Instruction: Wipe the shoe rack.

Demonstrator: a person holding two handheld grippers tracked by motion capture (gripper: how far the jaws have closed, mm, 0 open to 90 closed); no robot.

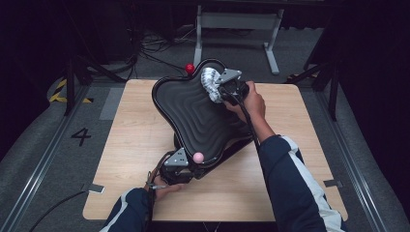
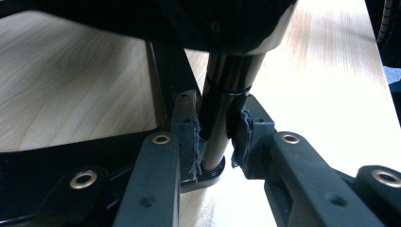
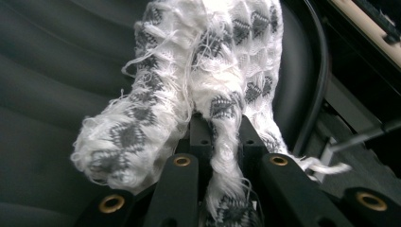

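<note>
A black ridged panel (image 1: 193,113) with a wavy outline stands tilted on a stand on the wooden table (image 1: 130,145). My left gripper (image 1: 180,166) is at the panel's near edge. In the left gripper view it (image 2: 217,127) is shut on the stand's dark metal post (image 2: 229,71), with a pad pressed on each side. My right gripper (image 1: 220,89) is at the panel's far upper part, shut on a white and grey knitted cloth (image 1: 209,82). In the right gripper view the cloth (image 3: 198,61) bunches out ahead of the gripper (image 3: 222,127) and lies against the ridged surface (image 3: 42,94).
A small pink ball (image 1: 198,157) sits by the left gripper and a red ball (image 1: 190,68) shows just beyond the panel's far edge. Behind the table are a white metal frame (image 1: 237,21) and floor cables (image 1: 154,53). A "4" (image 1: 80,136) marks the floor at left.
</note>
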